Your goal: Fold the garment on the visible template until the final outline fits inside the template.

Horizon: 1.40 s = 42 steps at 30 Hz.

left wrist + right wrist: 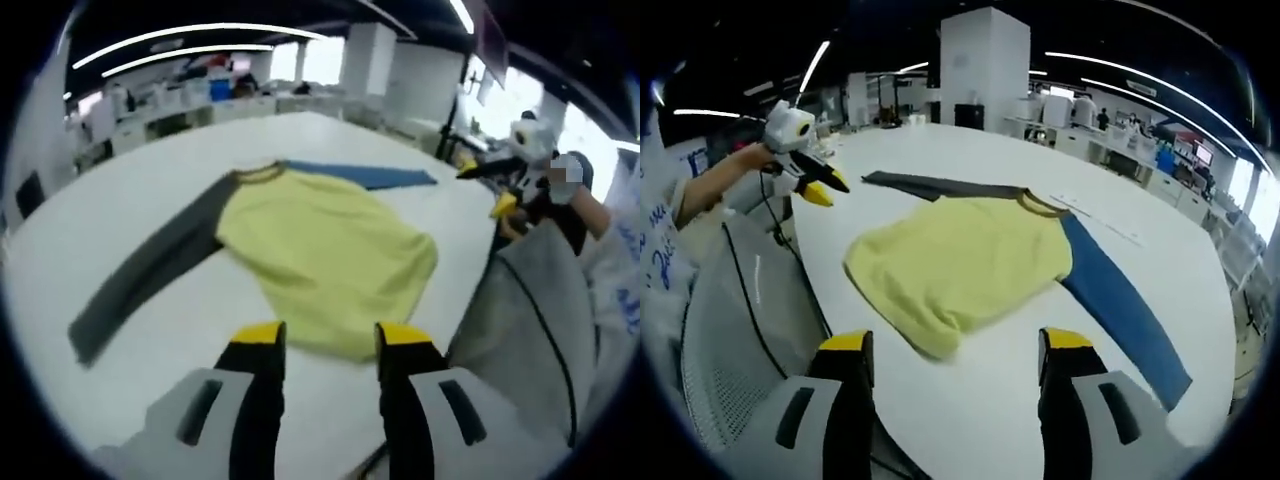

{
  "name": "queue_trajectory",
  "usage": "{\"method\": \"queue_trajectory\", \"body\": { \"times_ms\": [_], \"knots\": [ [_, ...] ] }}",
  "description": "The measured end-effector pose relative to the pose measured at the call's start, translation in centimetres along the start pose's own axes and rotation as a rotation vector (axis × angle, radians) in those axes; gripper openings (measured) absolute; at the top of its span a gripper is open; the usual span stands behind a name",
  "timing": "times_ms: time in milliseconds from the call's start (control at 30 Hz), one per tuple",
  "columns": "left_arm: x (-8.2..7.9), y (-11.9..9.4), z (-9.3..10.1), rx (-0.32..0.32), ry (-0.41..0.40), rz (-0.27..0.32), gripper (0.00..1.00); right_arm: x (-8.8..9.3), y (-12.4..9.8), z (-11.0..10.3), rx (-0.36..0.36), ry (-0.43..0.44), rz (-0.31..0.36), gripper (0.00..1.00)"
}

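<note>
A yellow raglan shirt (325, 260) lies flat on the white tabletop (150, 180), its grey sleeve (150, 270) stretched toward 8 o'clock and its blue sleeve (370, 177) toward 1 o'clock, apparently spread ready for folding. The left tool (330, 340) hovers just short of the hem, jaws apart and empty; the right tool (958, 345) likewise gapes, holding nothing

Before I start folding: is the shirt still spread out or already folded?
Spread. The shirt lies flat on the table, grey sleeve and blue sleeve stretched out to opposite sides.
</note>
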<state>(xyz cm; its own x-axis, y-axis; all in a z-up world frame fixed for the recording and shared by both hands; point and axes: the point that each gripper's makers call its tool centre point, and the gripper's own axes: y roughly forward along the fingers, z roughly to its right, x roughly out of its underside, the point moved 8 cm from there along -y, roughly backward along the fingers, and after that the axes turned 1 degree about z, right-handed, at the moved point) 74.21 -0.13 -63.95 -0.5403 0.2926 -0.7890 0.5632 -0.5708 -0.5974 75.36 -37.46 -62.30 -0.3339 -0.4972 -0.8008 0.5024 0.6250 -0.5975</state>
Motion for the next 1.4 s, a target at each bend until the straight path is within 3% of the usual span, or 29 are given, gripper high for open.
{"method": "queue_trajectory", "body": {
  "times_ms": [133,200,300,500,1400],
  "knots": [
    [0.6,0.9,-0.5,-0.006,0.011,-0.035,0.31,0.6,0.7,0.0,-0.018,0.012,-0.019,0.57],
    [0.8,1.2,-1.0,-0.034,0.008,-0.03,0.29,0.9,1.0,-0.1,-0.024,0.021,-0.02,0.55],
    [1.1,1.6,-1.5,-0.024,-0.036,-0.016,0.26,1.2,1.4,0.1,-0.028,0.035,-0.021,0.52],
    [2.0,2.6,-1.8,0.004,-0.102,-0.043,0.26,1.6,1.9,0.0,-0.04,0.051,-0.035,0.52],
    [4.0,5.8,-3.6,-0.027,-0.218,-0.084,0.21,3.1,4.1,0.3,-0.092,0.119,-0.043,0.45]
  ]
}}
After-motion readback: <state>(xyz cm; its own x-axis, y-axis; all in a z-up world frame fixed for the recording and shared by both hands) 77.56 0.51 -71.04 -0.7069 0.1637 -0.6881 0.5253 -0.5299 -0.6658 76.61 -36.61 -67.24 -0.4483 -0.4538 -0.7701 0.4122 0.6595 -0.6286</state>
